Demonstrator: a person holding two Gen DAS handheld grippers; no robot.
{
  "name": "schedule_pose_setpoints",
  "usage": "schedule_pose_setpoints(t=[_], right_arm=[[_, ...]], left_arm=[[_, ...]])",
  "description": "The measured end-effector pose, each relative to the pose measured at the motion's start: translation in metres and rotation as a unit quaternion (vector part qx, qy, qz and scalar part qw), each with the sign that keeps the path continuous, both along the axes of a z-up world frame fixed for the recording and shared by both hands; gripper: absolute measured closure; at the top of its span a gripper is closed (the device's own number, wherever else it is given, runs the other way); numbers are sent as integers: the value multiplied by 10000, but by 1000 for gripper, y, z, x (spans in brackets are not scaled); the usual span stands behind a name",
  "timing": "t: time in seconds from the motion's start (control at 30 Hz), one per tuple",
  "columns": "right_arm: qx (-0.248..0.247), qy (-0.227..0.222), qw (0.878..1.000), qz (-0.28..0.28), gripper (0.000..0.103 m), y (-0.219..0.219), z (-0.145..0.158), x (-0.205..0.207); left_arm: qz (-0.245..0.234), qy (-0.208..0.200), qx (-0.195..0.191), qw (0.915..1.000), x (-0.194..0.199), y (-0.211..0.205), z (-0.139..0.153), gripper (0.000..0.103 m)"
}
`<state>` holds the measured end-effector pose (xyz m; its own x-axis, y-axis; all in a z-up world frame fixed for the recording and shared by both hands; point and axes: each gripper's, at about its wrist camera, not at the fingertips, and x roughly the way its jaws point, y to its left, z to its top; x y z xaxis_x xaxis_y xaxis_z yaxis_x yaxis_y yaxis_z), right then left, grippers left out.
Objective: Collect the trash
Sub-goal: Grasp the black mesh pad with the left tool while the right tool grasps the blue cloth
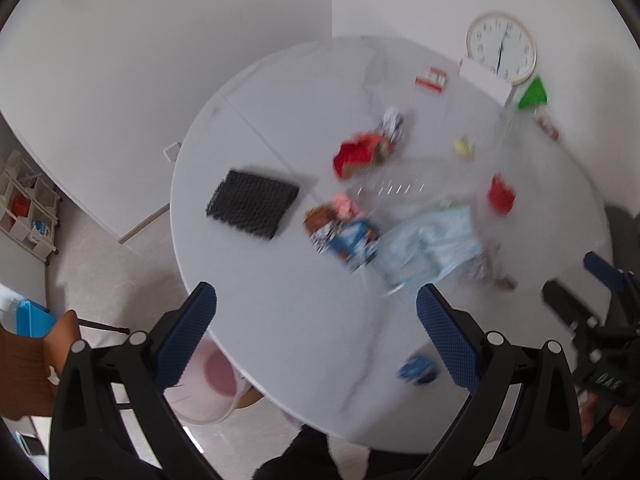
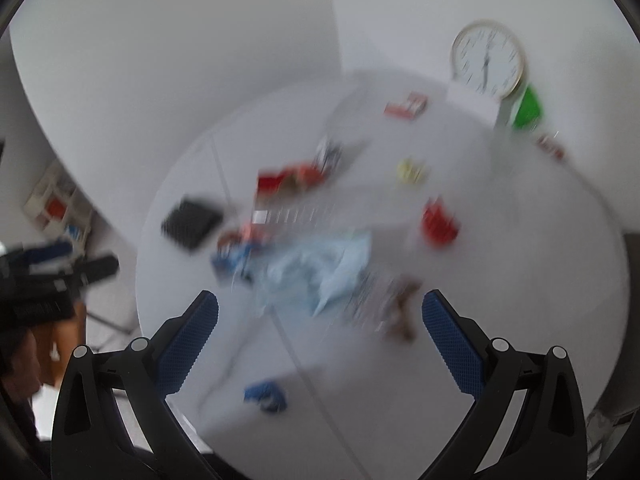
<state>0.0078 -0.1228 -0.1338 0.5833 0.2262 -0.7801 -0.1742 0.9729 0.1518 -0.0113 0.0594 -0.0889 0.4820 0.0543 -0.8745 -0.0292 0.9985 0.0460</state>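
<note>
Round white bench [image 1: 280,320], seen from above by both wrist cameras; both views are motion-blurred, the right more so. Trash lies scattered over the middle and far half of the bench.

Largest item: a crumpled pale-blue plastic bag [image 1: 432,248] near the centre, just ahead of the right tongs in the right wrist view. A white wall clock [image 1: 502,48] leans against the wall at the far edge, with a green wrapper [image 1: 533,94] just beside it. A black mesh pad [image 1: 253,205] lies flat toward the left side, well apart from the clock. A red crumpled wrapper [image 1: 360,154] sits near the middle, touching a black-and-white wrapper [image 1: 392,124] behind it. A blue-and-brown printed packet [image 1: 344,236] lies against the left edge of the bag. A red-and-white carton [image 1: 431,79] lies flat near the far rim. A small red piece [image 1: 501,195] sits to the right of the bag, a small blue scrap [image 1: 416,369] lies alone near the front rim, and a small yellow scrap [image 1: 464,147] lies between the red wrapper and the clock.

Left tongs [image 1: 316,328]: jaws spread wide, holding nothing, above the near part of the bench. Right tongs [image 2: 320,332]: jaws likewise spread wide, empty, above the bench. A translucent bin with a pink liner [image 1: 212,384] stands on the floor below the bench's front-left rim.
</note>
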Motion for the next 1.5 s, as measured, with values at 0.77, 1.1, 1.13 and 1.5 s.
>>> schedule_pose_setpoints(t=[0.77, 1.1, 1.13, 1.5], right_arm=[[-570, 1050, 9918, 452, 70, 70, -150, -33], [-257, 1081, 9933, 305, 72, 52, -133, -22], [-261, 1039, 9937, 320, 72, 49, -128, -20], [-262, 830, 9927, 840, 70, 13, -99, 10]], left_arm=[[281, 450, -250, 9983, 40, 85, -80, 7], [1758, 823, -1630, 9674, 117, 128, -112, 18], [1927, 886, -1793, 9607, 121, 130, -117, 20], [3635, 1485, -2876, 8735, 157, 145, -181, 46]])
